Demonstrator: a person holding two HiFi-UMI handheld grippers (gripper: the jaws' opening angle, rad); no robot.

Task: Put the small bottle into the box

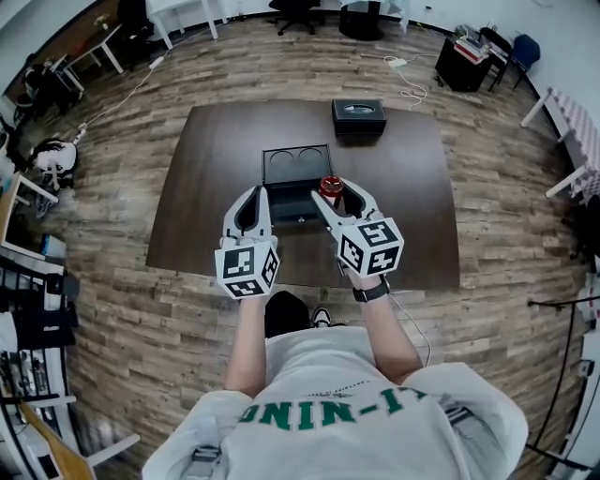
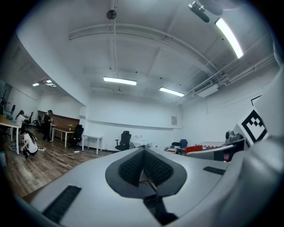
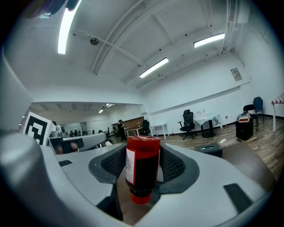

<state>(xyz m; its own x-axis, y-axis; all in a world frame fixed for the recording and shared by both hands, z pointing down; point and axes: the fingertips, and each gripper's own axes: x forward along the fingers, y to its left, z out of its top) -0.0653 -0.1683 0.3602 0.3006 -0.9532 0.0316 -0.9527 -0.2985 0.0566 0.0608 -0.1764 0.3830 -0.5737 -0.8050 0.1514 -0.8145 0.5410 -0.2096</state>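
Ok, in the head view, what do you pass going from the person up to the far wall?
Marker cubes → box → tissue box → chair. The bottle overlaps the box, so I skip it.

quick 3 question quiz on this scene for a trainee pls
1. True or false: the left claw holds something.
2. How does the small bottle sit in the right claw? A cap up, B cap down, C lying sideways.
3. Fill in: the box on the table has its lid ____.
Key: 1 false; 2 B; 3 open.
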